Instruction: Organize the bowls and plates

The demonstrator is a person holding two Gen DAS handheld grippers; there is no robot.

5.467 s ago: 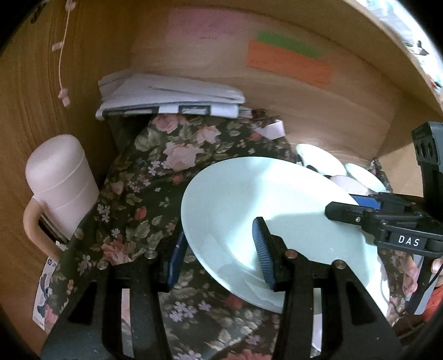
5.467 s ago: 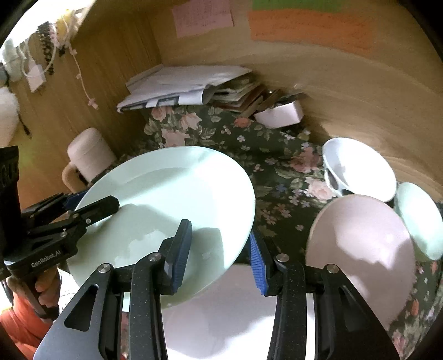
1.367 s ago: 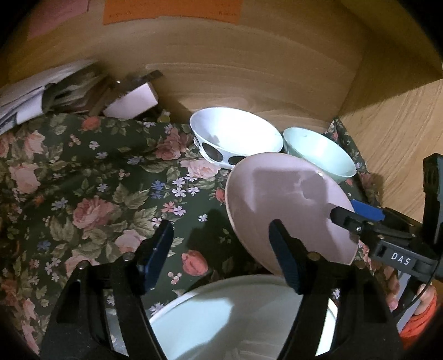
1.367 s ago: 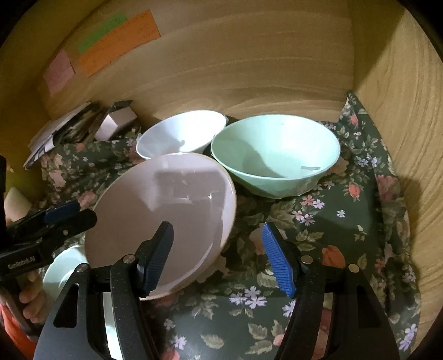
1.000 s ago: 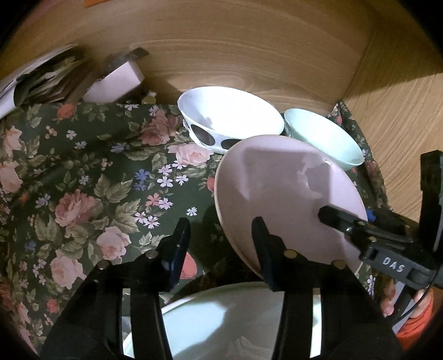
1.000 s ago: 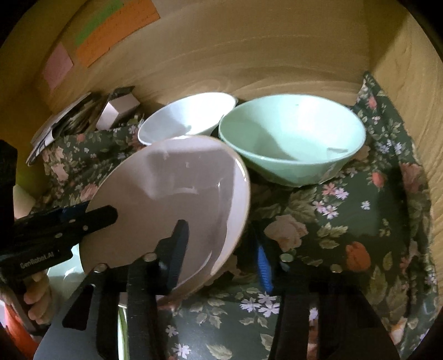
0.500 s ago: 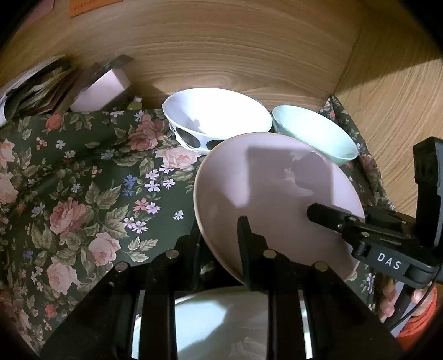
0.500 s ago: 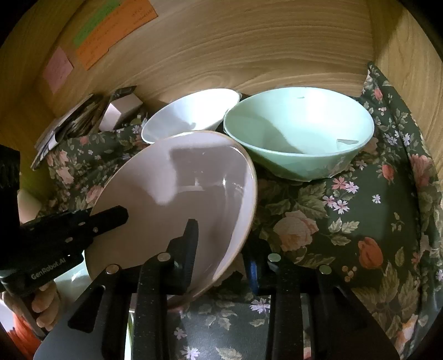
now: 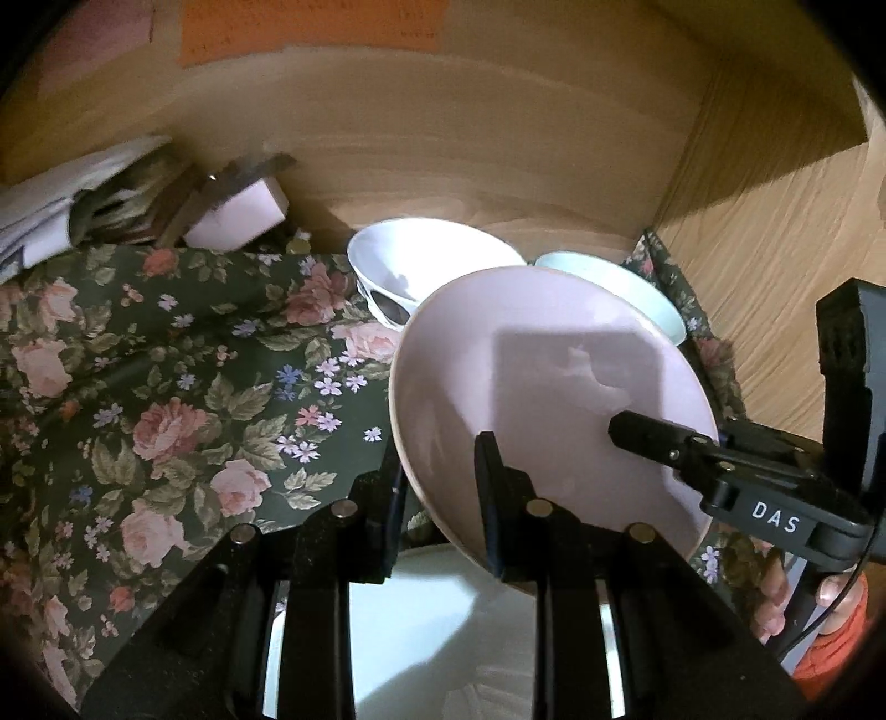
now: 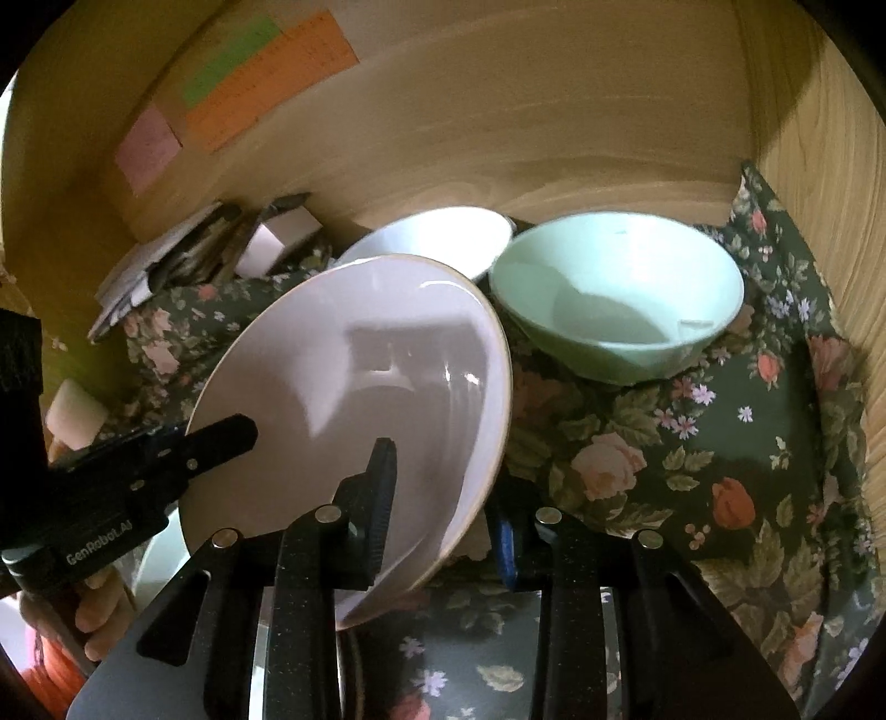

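Pink plate [image 9: 531, 387] is tilted up off the desk, pinched on 2 opposite rims: left tool [image 9: 437, 482] on its near-left edge, right tool [image 10: 443, 498] on its right edge. White plate [image 9: 443, 620] lies directly beneath, bowls just behind.

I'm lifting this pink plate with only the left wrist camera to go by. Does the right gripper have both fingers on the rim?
Observer: Yes. The right gripper pinches the rim of the pink plate, one finger on top and one underneath.
Operator: Is the green bowl behind it empty?
Observer: The green bowl looks empty inside.
Operator: Is anything stuck up at the back that I can't see?
Observer: A green note, just above the orange note.
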